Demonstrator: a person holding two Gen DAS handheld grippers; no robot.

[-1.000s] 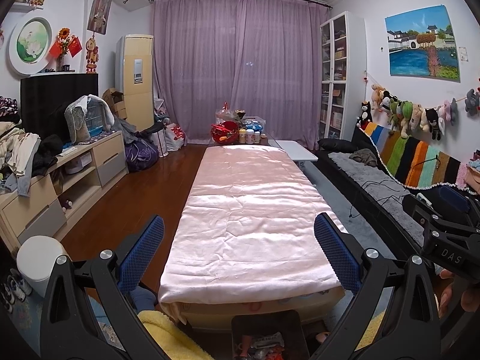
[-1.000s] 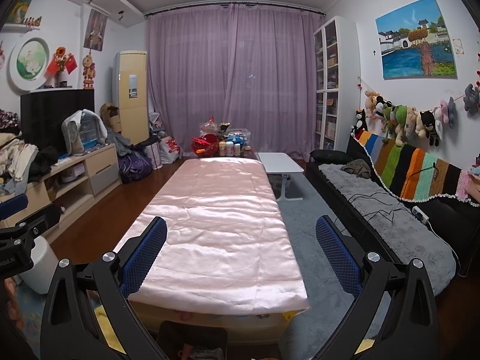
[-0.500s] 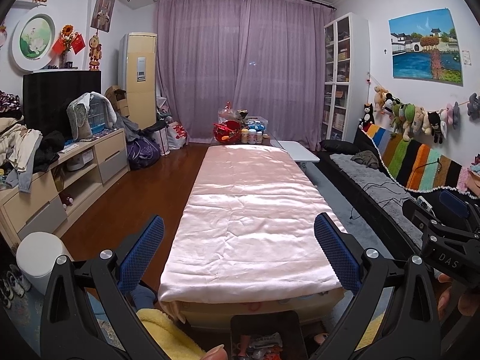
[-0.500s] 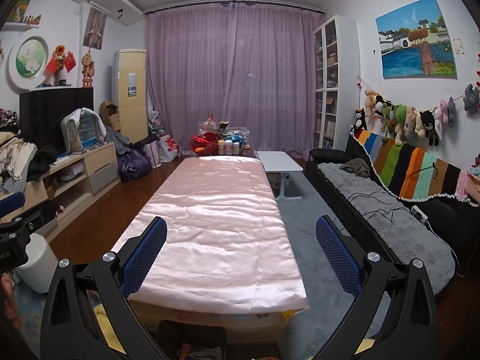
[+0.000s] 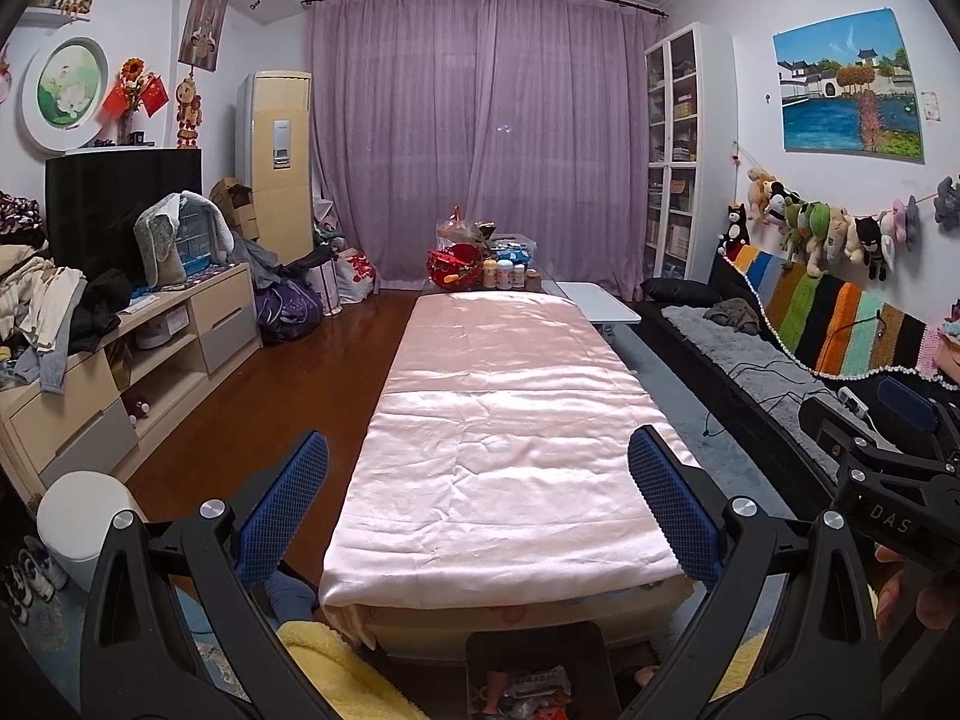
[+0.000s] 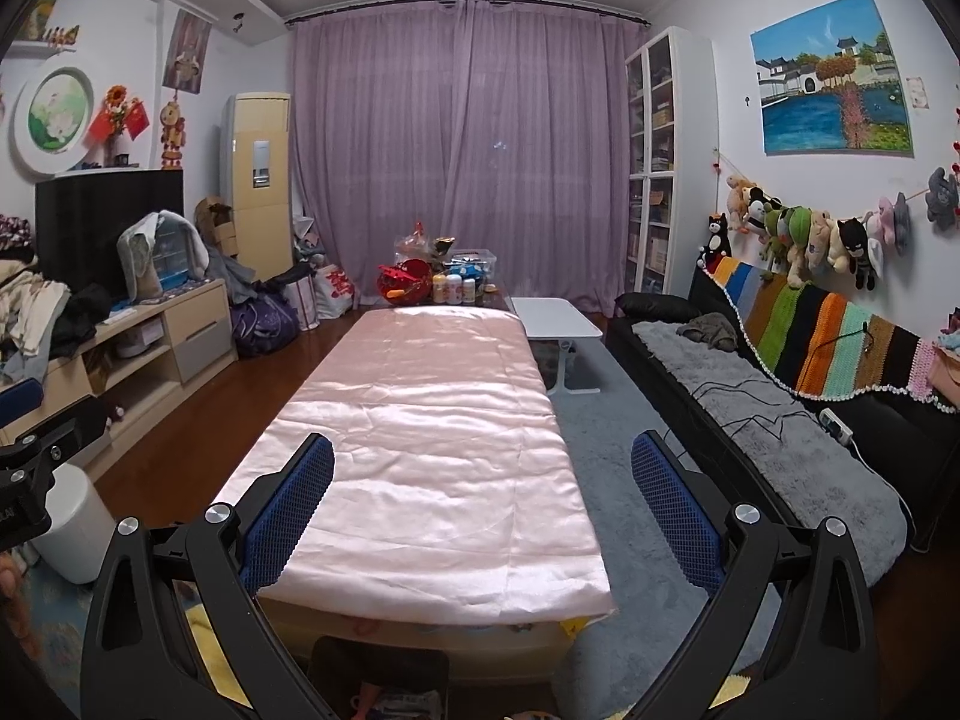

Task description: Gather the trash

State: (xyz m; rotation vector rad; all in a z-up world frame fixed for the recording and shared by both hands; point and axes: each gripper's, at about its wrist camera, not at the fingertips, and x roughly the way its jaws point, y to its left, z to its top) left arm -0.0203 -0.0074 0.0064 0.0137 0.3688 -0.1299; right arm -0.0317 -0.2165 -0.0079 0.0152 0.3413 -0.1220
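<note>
Two blue pads on your left gripper [image 5: 477, 504] stand wide apart, empty, aimed down the long pink-covered table [image 5: 504, 420] whose long axis runs away toward the curtain; wrappers [image 5: 531, 687] lie low at frame bottom, orientation unclear. Your right gripper [image 6: 480, 504] is equally wide, empty, above the table's near end. Framing barely changed since earlier.

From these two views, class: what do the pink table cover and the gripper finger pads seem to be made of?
Pink cover: probably satin-like fabric, glossy, with soft wrinkles and bright sheen. Finger pads: blue, likely rubber or textured plastic, matte, with a fine grid pattern.
</note>
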